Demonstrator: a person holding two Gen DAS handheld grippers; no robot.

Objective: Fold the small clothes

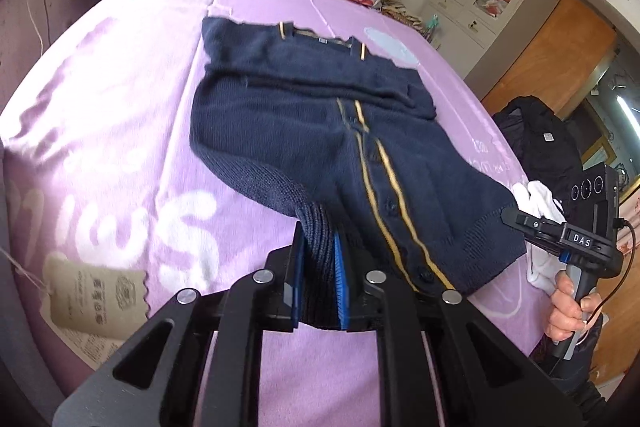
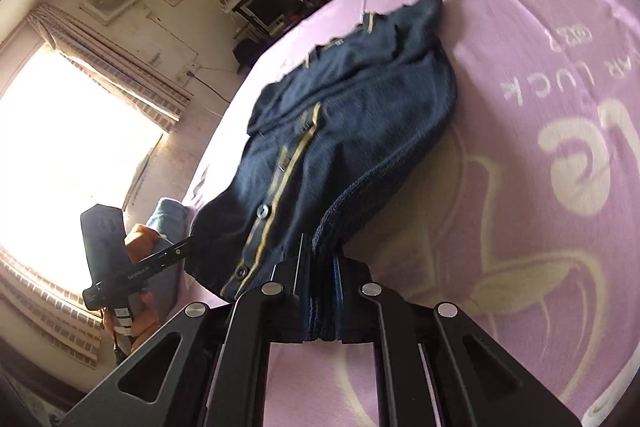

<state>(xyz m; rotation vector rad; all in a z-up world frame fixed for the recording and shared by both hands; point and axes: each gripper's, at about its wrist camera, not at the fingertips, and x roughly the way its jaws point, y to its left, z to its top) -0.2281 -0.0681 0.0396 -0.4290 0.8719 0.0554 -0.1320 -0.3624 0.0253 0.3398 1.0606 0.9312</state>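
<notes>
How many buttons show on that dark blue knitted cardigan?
2 in the right wrist view: one button mid-placket, another near the hem of the navy knitted cardigan. Folds may hide more.

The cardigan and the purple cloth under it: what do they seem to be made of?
Cardigan: probably knitted yarn, wool or acrylic, matte navy; ribbed stitches show at the hem, with yellow woven-looking stripes and dark glossy buttons, likely plastic. Cloth: probably a soft plush blanket, slightly fuzzy, with white printed letters. Both tongs, left and right, grip the ribbed hem.
</notes>
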